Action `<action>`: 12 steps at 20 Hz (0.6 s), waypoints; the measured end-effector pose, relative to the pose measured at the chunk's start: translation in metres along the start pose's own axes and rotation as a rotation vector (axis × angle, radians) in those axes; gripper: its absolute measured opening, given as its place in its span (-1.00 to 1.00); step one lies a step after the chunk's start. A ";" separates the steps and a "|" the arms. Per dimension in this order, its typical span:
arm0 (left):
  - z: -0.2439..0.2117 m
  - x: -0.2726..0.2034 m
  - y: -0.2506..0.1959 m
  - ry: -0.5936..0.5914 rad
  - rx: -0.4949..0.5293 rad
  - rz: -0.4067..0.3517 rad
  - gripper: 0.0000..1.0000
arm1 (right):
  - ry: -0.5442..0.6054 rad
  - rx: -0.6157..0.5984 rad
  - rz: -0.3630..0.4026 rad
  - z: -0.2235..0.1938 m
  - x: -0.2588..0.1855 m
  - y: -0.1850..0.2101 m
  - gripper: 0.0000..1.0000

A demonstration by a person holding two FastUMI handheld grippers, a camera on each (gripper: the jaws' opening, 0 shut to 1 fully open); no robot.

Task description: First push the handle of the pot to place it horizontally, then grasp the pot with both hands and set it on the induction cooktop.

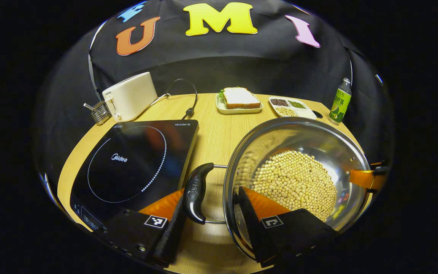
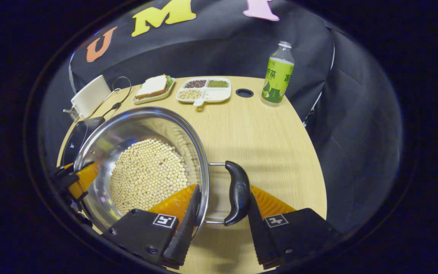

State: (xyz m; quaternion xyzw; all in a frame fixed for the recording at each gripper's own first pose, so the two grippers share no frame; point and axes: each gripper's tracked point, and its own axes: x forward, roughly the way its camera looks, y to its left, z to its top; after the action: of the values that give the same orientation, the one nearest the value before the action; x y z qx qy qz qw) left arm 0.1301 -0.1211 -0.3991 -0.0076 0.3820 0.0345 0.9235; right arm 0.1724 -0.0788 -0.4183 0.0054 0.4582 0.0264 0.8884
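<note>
Looking across the round wooden table (image 1: 211, 125), we find the induction cooktop (image 1: 135, 163) at nine o'clock in the left gripper view, bare and lying flat. Just beside it, at four o'clock, sits the steel pot (image 1: 299, 133) holding pale round beans (image 1: 295, 182); in the right gripper view the pot (image 2: 127, 125) lies at eight o'clock.

The left gripper (image 1: 211, 213) straddles the pot's black side handle (image 1: 196, 192), one finger outside the handle and one inside the rim. We cannot tell whether both fingers press. The right gripper (image 2: 222, 213) straddles the opposite handle (image 2: 238, 192) the same way, grip likewise unclear.

At twelve o'clock in the left gripper view stand a toaster (image 1: 131, 95), a sandwich plate (image 1: 238, 101), a divided dish (image 1: 291, 106) and a green bottle (image 1: 340, 102).
</note>
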 end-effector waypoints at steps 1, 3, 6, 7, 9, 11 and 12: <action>0.000 -0.001 0.000 0.004 -0.010 -0.003 0.46 | 0.008 0.008 0.006 0.000 0.000 0.000 0.32; 0.003 -0.002 -0.001 -0.002 -0.012 0.003 0.38 | 0.025 0.013 0.009 0.000 -0.001 0.001 0.19; 0.005 -0.003 -0.001 -0.009 0.004 0.006 0.51 | 0.030 0.039 0.024 0.000 -0.002 0.000 0.08; 0.008 -0.003 -0.002 -0.017 0.008 -0.001 0.29 | 0.029 0.051 0.025 -0.002 -0.004 -0.002 0.05; 0.010 -0.007 -0.001 -0.022 0.020 -0.013 0.48 | 0.026 0.059 0.026 -0.003 -0.009 -0.003 0.05; 0.012 -0.012 -0.001 -0.022 0.011 -0.017 0.27 | 0.009 0.057 0.021 0.000 -0.016 0.000 0.04; 0.014 -0.015 0.000 -0.022 0.005 -0.019 0.27 | 0.001 0.053 0.020 0.002 -0.020 0.001 0.05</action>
State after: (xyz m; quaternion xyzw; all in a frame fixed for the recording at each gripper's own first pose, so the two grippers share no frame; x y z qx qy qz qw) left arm 0.1290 -0.1210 -0.3789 -0.0085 0.3716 0.0250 0.9280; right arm 0.1620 -0.0785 -0.4008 0.0336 0.4591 0.0229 0.8875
